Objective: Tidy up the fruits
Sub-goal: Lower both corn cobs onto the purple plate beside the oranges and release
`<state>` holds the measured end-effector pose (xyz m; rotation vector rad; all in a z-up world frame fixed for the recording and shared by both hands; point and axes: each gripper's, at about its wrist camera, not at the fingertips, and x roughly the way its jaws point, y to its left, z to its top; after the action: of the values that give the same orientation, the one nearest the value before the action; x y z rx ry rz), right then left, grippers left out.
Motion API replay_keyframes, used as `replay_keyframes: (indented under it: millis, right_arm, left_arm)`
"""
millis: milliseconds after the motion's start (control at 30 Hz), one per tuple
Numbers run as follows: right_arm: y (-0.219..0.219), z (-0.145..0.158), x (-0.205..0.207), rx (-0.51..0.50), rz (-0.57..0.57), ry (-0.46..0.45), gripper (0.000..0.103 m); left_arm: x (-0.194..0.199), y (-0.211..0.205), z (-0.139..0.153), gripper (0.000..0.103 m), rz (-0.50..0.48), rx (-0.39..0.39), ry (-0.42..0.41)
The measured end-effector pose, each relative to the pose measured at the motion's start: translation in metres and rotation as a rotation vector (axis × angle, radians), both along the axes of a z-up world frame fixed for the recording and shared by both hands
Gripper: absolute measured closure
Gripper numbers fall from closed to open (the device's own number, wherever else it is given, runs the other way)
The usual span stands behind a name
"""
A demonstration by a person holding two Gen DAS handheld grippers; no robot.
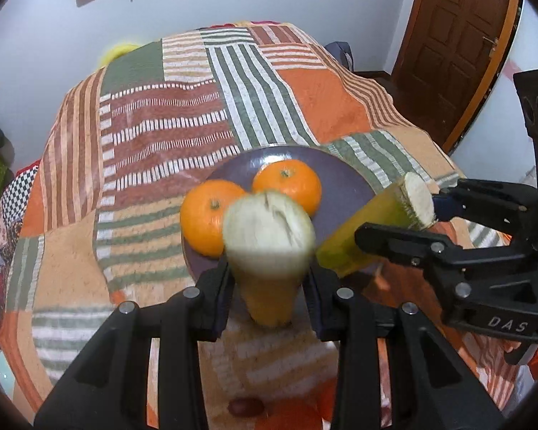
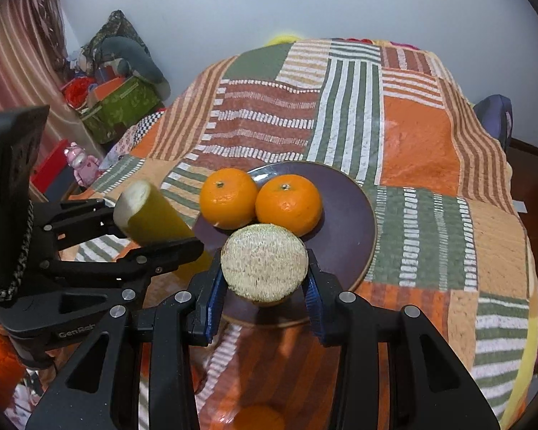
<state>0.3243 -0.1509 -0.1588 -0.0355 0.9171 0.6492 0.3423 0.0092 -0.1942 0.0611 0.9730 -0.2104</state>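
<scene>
Two oranges (image 1: 211, 215) (image 1: 287, 182) sit on a purple plate (image 1: 344, 186) on a patchwork quilt. My left gripper (image 1: 269, 294) is shut on a yellow-green cane piece (image 1: 269, 236) with a pale cut end, held at the plate's near left rim. My right gripper (image 2: 265, 294) is shut on a second cane piece (image 2: 264, 263), held over the plate's near edge. The right gripper also shows in the left wrist view (image 1: 412, 222) with its piece (image 1: 376, 229). The left gripper shows in the right wrist view (image 2: 136, 229) with its piece (image 2: 150, 215). The oranges (image 2: 229, 197) (image 2: 288, 203) and plate (image 2: 344, 229) show there too.
The quilt (image 1: 161, 136) covers a bed. A small dark red fruit (image 1: 245, 406) and something orange (image 2: 260, 419) lie on the quilt below the grippers. Boxes and a pink toy (image 2: 82, 163) stand at the left. A wooden door (image 1: 452, 43) is at the far right.
</scene>
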Motion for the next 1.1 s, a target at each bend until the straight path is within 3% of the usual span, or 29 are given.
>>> replay_keyframes:
  millis: [267, 533, 733, 933, 1067, 1100]
  right_arm:
    - [-0.006, -0.001, 0.02, 0.025, -0.003, 0.02, 0.066]
    - [-0.009, -0.001, 0.042, -0.025, -0.056, -0.009, 0.058]
    - [-0.007, -0.007, 0.059, -0.065, -0.082, 0.02, 0.054]
    - [-0.001, -0.012, 0.061, -0.156, -0.077, 0.02, 0.042]
    - [-0.004, -0.008, 0.051, -0.167, -0.069, 0.013, 0.02]
    - [-0.005, -0.006, 0.046, -0.17, -0.061, 0.007, 0.019]
  left_arm:
    - [0.019, -0.001, -0.001, 0.068, 0.013, -0.02, -0.019]
    - [0.015, 0.004, -0.003, 0.068, 0.039, -0.012, -0.038]
    - [0.011, 0.009, -0.004, 0.064, 0.057, -0.029, -0.036]
    - [0.004, 0.016, 0.001, 0.053, 0.08, -0.026, -0.059]
    - [-0.003, 0.021, 0.009, 0.046, 0.102, -0.028, -0.079]
    - [-0.005, 0.022, 0.011, 0.045, 0.107, -0.027, -0.083]
